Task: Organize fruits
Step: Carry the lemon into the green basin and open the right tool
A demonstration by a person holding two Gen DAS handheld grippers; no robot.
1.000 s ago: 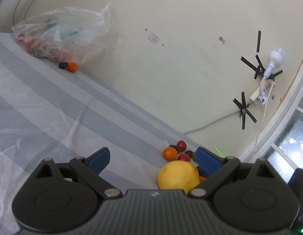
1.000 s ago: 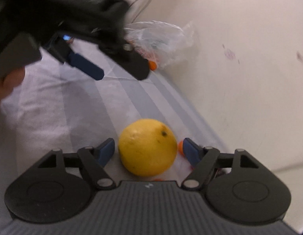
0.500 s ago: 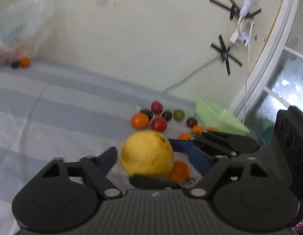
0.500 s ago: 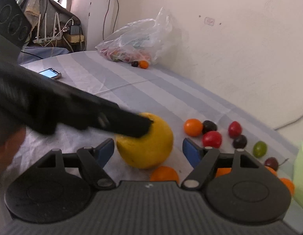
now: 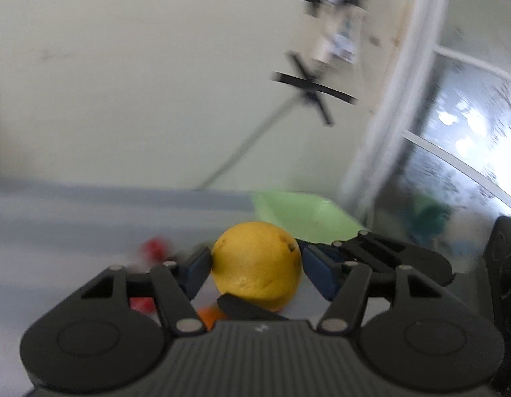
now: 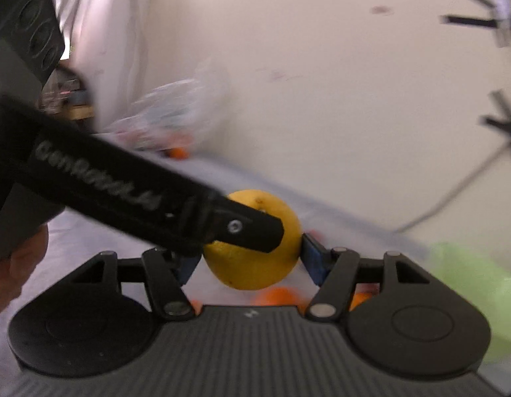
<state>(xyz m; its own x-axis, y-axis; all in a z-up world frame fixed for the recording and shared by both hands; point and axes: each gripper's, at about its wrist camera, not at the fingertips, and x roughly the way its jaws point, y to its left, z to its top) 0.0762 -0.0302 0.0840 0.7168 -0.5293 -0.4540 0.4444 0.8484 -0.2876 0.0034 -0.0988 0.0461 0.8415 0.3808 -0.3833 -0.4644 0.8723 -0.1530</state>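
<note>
Yellow dimpled lemon [image 5: 257, 259], dark stem scar

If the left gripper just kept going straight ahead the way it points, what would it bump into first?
The yellow fruit already sits between the left gripper. Beyond it, probably the green tray; blur leaves depth uncertain.

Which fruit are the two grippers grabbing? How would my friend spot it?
Find the striped cloth by the pale wall, then the light green tray on it. Just in front of the tray, the big yellow fruit sits between the blue pads of the left gripper and the right gripper. It is far bigger than the little red and orange fruits around it.
</note>
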